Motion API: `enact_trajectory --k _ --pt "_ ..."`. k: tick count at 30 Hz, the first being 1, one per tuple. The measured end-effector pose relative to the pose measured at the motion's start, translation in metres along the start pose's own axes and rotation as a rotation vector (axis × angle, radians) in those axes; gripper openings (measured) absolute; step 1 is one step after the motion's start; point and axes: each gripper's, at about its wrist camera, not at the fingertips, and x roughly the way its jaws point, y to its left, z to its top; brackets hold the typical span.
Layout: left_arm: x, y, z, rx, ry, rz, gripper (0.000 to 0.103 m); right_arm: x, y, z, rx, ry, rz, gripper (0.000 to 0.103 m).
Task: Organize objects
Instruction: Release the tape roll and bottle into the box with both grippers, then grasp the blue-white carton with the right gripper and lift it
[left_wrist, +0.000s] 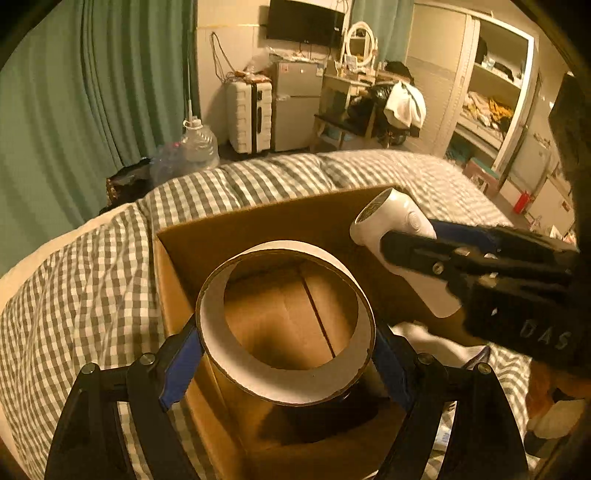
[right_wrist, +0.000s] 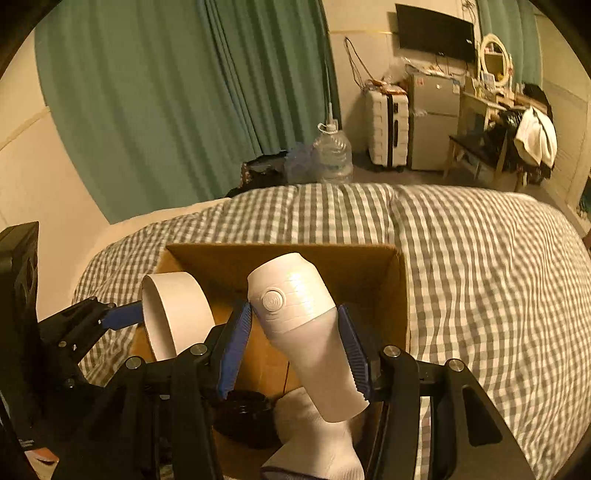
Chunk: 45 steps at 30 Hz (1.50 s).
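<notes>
Green curtain seen upper left; TV, suitcase, fridge upper right; water jug at ctr.

Cardboard box: top open, far floor bare. Near end taken by white sock and dark round object. Checked quilt to the right unobstructed.

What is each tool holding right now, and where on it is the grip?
Left tool clamps the wide cardboard ring across its outer wall. Right tool grips the white handheld device around its middle, below the round button.
</notes>
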Motion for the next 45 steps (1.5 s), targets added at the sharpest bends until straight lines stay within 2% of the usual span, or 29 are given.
enact_trajectory --k 2,4,7,8,10,15,19,23,29,34,39,44,45 --pt "-0.001 -0.002 -0.003 0.011 0.012 0.009 0.086 -0.003 -0.004 -0.002 0.023 -0.009 0.000 0.052" --pt "-0.007 -0.005 -0.006 0.016 0.027 0.012 0.093 -0.012 -0.008 -0.001 0.037 -0.028 -0.009 0.066" --pt "-0.029 -0.006 -0.008 0.001 0.014 0.029 0.095 -0.038 -0.007 0.003 0.043 -0.067 -0.030 0.067" --pt "-0.038 -0.006 -0.008 -0.007 0.009 0.026 0.098 -0.050 -0.006 0.004 0.041 -0.080 -0.036 0.068" --pt "-0.058 -0.006 -0.006 -0.024 -0.001 0.026 0.099 -0.073 0.000 0.005 0.031 -0.103 -0.054 0.072" --pt "-0.116 -0.008 -0.011 -0.041 -0.071 0.072 0.100 -0.127 0.012 0.004 -0.003 -0.152 -0.089 0.073" --pt "-0.149 -0.007 -0.030 -0.065 -0.096 0.127 0.100 -0.161 0.023 -0.011 -0.032 -0.166 -0.113 0.073" --pt "-0.163 -0.002 -0.055 -0.104 -0.099 0.156 0.101 -0.173 0.028 -0.032 -0.051 -0.152 -0.121 0.073" --pt "-0.158 -0.003 -0.097 -0.138 -0.078 0.204 0.101 -0.147 0.032 -0.075 -0.073 -0.065 -0.151 0.073" --pt "-0.127 -0.003 -0.126 -0.150 -0.036 0.213 0.101 -0.097 0.026 -0.123 -0.058 0.066 -0.182 0.073" --pt "-0.090 -0.001 -0.143 -0.140 0.025 0.223 0.101 -0.047 0.018 -0.157 -0.044 0.180 -0.219 0.073" --pt "-0.060 -0.004 -0.150 -0.111 0.083 0.218 0.101 -0.027 0.017 -0.166 -0.057 0.226 -0.241 0.073" --pt "-0.055 -0.004 -0.151 -0.108 0.095 0.211 0.101 -0.026 0.018 -0.168 -0.064 0.227 -0.247 0.068"
